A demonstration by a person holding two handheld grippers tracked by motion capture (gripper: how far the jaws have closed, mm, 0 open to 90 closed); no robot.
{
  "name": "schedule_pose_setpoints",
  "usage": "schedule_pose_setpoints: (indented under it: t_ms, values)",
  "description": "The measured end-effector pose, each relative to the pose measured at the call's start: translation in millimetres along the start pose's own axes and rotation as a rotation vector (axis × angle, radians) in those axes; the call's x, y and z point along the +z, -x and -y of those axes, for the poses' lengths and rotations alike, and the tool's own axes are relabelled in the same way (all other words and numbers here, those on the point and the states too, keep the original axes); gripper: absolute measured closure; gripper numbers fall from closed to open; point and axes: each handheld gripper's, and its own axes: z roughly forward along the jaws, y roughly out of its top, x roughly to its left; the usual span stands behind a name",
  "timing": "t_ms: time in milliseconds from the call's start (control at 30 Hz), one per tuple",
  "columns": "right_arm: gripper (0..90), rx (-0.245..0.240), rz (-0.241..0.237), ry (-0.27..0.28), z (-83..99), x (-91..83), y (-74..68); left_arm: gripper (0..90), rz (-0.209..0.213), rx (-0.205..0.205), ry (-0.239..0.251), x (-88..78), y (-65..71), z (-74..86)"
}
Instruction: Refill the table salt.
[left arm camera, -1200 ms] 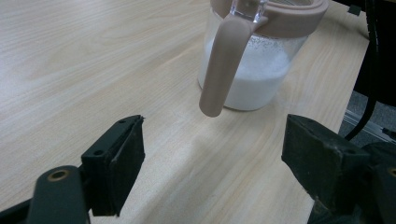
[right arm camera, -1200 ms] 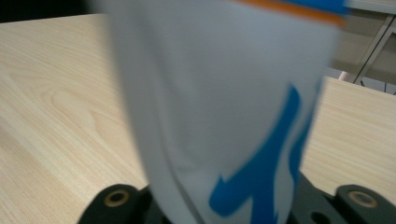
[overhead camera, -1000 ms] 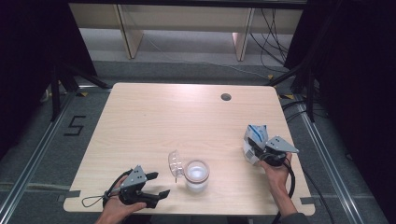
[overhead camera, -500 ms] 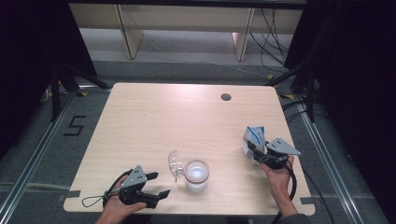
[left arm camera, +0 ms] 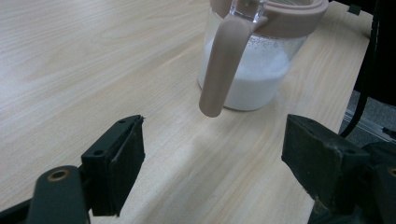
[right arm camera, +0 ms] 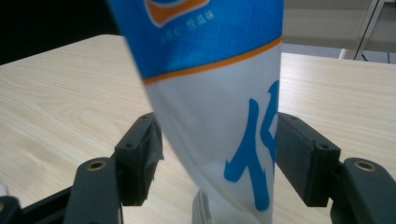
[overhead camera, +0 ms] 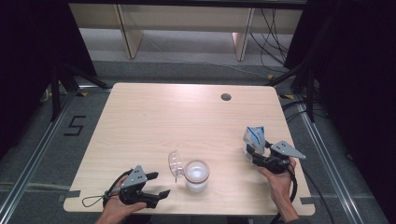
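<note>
I'm releasing the bag (overhead camera: 254, 137) at the right side of the table (overhead camera: 154, 116), near the right edge. It's a white and blue pouch, standing upright on its base, top leaning a bit. I'm parking it there so it's well apart from the jar (overhead camera: 196, 175) and can't tip into it.

My right gripper (overhead camera: 252, 151) is sitting low on the table just near of the bag, jaws pointing far. In the right gripper view the bag (right arm camera: 219, 107) is standing between the 2 jaws. The jaws have just been opening; I'm seeing a gap on the left side, while the right pad is sitting close against the film or just touching it, hard to tell. No squeeze on the bag, so I'm calling it let go, jaws spread with the bag between them. My right hand (overhead camera: 280, 179) is wrapping the grip from the near side, forearm coming in from the near edge, wrist roughly level.

The jar is sitting near the centre of the near edge, clear body, pinkish rim, white powder inside, lid flipped open and hanging off its left side (overhead camera: 175, 163). In the left gripper view the jar (left arm camera: 252, 70) is just ahead of the jaws, strap (left arm camera: 222, 70) hanging down its front.

My left gripper (overhead camera: 156, 186) is resting on the table at the near left, jaws wide apart and holding nothing, aimed right toward the jar. I'm judging it's staged there to steady the jar or work the lid.
</note>
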Motion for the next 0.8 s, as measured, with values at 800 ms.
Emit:
schedule_pose_setpoints:
  t_ms: [800]
  values:
    - [21.1, 0.008, 0.010, -0.041, 5.9, -56.9, -41.4, 20.7, -0.007, -0.009, 0.010, 0.8, 0.2, 0.1]
